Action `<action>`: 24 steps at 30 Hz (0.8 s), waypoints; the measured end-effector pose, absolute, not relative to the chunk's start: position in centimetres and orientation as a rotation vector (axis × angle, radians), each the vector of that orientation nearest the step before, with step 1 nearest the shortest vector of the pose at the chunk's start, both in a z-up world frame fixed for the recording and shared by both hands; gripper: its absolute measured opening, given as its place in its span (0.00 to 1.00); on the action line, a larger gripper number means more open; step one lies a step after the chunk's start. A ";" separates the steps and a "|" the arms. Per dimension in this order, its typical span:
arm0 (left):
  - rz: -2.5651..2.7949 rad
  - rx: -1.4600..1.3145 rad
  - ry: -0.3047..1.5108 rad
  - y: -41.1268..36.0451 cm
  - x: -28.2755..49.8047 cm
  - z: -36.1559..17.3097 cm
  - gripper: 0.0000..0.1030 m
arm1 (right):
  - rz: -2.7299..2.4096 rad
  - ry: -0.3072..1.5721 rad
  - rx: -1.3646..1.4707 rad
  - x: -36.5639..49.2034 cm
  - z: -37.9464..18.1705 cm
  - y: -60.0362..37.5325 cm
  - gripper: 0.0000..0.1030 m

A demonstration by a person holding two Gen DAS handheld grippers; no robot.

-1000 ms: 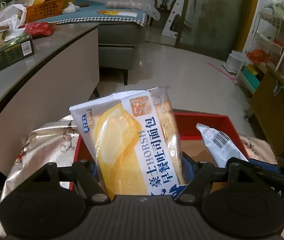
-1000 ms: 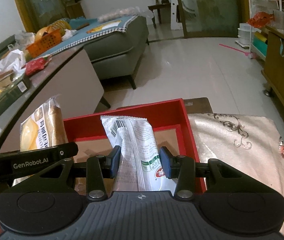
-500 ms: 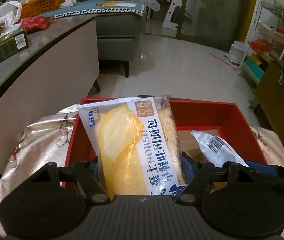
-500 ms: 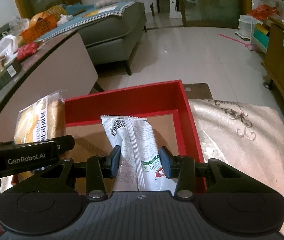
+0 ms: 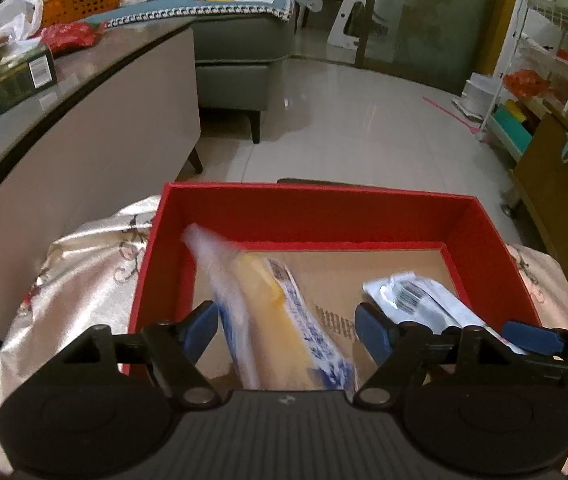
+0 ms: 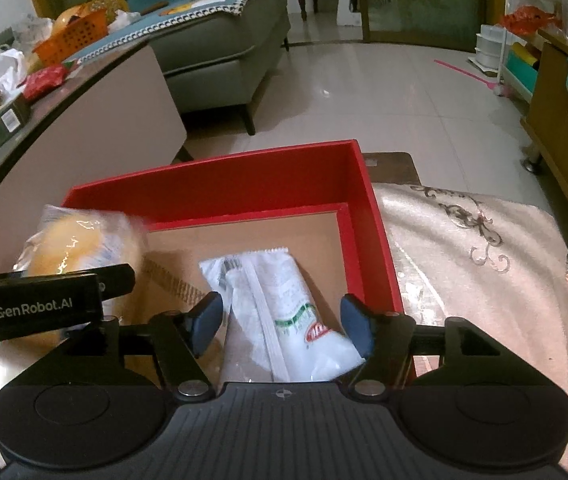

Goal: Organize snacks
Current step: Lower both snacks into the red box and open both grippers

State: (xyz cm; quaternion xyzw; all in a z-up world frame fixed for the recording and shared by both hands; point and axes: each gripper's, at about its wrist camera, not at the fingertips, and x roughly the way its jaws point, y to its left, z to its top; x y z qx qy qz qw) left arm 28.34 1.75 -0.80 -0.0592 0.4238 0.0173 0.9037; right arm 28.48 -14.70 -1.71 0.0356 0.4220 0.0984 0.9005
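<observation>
A red box (image 5: 316, 194) with a brown cardboard floor stands on a patterned cloth. My left gripper (image 5: 286, 328) hangs over its left half with its jaws opening. The yellow and blue bread packet (image 5: 280, 316) is blurred as it drops between the pads, which no longer press on it. My right gripper (image 6: 282, 322) is over the right half of the red box (image 6: 212, 168), its jaws also opening. The white snack packet (image 6: 280, 300) lies loose on the box floor between its pads. The bread packet (image 6: 80, 244) also shows there, behind the left gripper's body (image 6: 44, 308).
The shiny embroidered cloth (image 6: 484, 260) spreads out to the right of the box. A long counter (image 5: 44, 100) on the left carries a green box, a red packet and an orange basket. A grey sofa (image 6: 220, 48) stands beyond, and a wooden cabinet (image 5: 564, 192) to the right.
Both grippers have sunk toward the box and spread their jaws. The bread packet has tipped out of the left grip into the box. The white packet has slid from the right grip onto the box floor.
</observation>
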 end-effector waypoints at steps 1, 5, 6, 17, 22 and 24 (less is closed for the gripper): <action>0.035 -0.124 0.870 1.8 28.2 -0.6 0.67 | 0.202 0.871 0.071 28.4 -1.6 -14.7 0.71; 0.027 -0.145 0.848 2.0 27.7 0.3 0.70 | 0.196 0.854 0.073 28.2 -1.1 -15.1 0.73; 0.026 -0.147 0.846 2.1 27.7 0.5 0.71 | 0.197 0.850 0.076 28.1 -0.9 -15.2 0.73; 0.002 -0.177 0.848 2.5 25.3 1.8 0.71 | 0.205 0.806 0.075 26.1 1.1 -15.1 0.75; -0.014 -0.172 0.828 2.5 23.1 2.8 0.71 | 0.221 0.781 0.095 24.1 2.5 -15.3 0.76; -0.021 -0.159 0.821 2.4 22.2 3.1 0.71 | 0.227 0.769 0.097 23.3 2.9 -15.4 0.77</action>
